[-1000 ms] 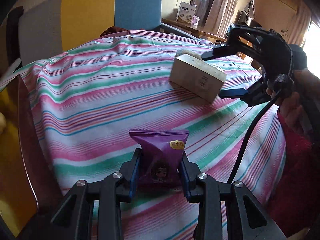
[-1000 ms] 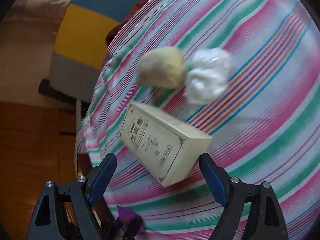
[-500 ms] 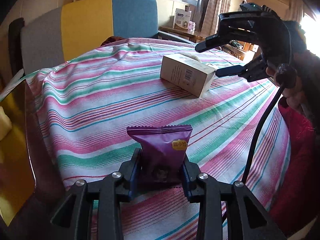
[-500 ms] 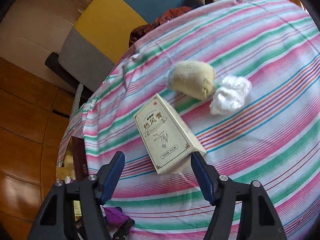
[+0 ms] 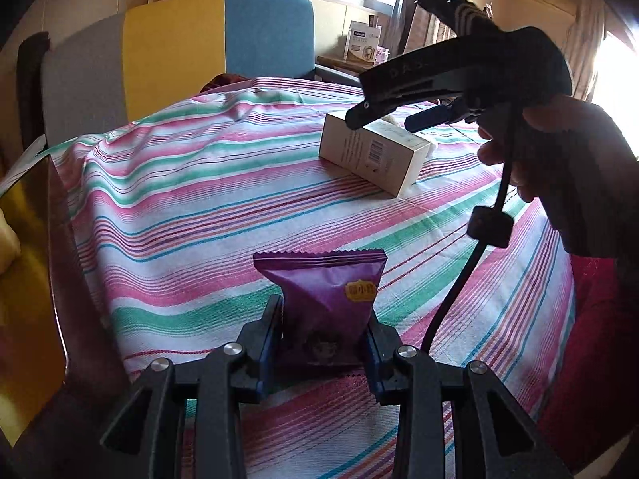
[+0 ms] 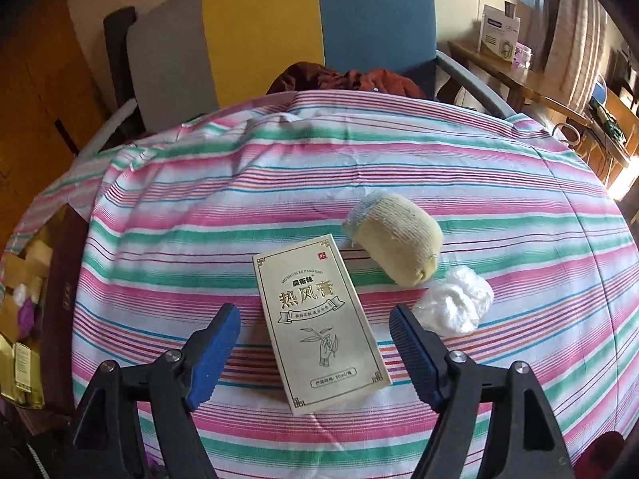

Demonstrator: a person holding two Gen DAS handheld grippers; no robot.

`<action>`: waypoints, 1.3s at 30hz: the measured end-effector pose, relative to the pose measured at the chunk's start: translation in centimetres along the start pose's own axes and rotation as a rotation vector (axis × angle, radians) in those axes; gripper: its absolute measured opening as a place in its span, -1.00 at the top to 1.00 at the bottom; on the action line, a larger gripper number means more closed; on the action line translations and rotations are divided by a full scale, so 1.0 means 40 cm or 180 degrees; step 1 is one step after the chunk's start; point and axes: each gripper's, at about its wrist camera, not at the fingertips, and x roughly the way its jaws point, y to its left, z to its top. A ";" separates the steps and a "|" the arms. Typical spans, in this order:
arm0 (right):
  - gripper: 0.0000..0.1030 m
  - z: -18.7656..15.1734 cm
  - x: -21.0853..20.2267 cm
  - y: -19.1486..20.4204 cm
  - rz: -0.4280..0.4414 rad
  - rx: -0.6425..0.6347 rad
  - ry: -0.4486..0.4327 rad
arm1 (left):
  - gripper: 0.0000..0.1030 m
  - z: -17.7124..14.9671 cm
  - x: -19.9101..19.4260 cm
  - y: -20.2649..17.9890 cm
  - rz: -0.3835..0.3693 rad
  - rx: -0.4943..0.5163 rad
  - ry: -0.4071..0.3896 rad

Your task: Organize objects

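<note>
My left gripper (image 5: 323, 319) is shut on a purple snack packet (image 5: 323, 295), held upright just above the near part of the striped table (image 5: 179, 199). A cream carton with gold print (image 6: 319, 327) lies flat on the cloth. My right gripper (image 6: 313, 319) hovers over it, held by a person's hand (image 5: 559, 167). Its jaws are opening, with the carton below and between the blue pads (image 6: 215, 343), which do not touch it. In the left wrist view the right gripper (image 5: 383, 121) hangs over the carton (image 5: 371, 151).
A rolled yellow sock (image 6: 399, 239) and a white plastic wad (image 6: 455, 303) lie just right of the carton. A grey, yellow and blue chair (image 6: 279, 32) stands behind the table. An open box of goods (image 6: 24, 319) sits low at the left edge.
The carton, tilted between the right gripper's fingers a second ago, now lies flat on the cloth. The right gripper has rolled level and drawn back. The left still holds the packet.
</note>
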 end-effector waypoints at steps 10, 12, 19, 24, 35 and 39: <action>0.01 -0.022 0.042 0.007 -0.0106 -0.0039 0.0211 | 0.28 -0.005 0.001 -0.008 0.0059 0.0043 -0.0054; 0.01 -0.029 0.063 0.000 -0.0080 0.0024 0.0352 | 0.28 -0.004 0.001 -0.006 0.0055 0.0036 -0.0053; 0.01 -0.039 0.075 -0.009 -0.0060 0.0096 0.0406 | 0.31 0.017 -0.015 -0.012 0.0135 0.0001 0.0044; 0.00 -0.038 0.082 -0.002 -0.0083 0.0049 0.0389 | 0.31 0.048 -0.087 -0.024 0.0179 0.0013 -0.0109; 0.00 -0.044 0.083 0.012 -0.0227 -0.0063 0.0350 | 0.31 0.092 -0.229 0.031 0.0503 -0.0154 -0.0369; -0.01 -0.047 0.080 0.009 -0.0238 -0.0054 0.0344 | 0.31 0.091 -0.254 0.070 0.0582 -0.0279 -0.0376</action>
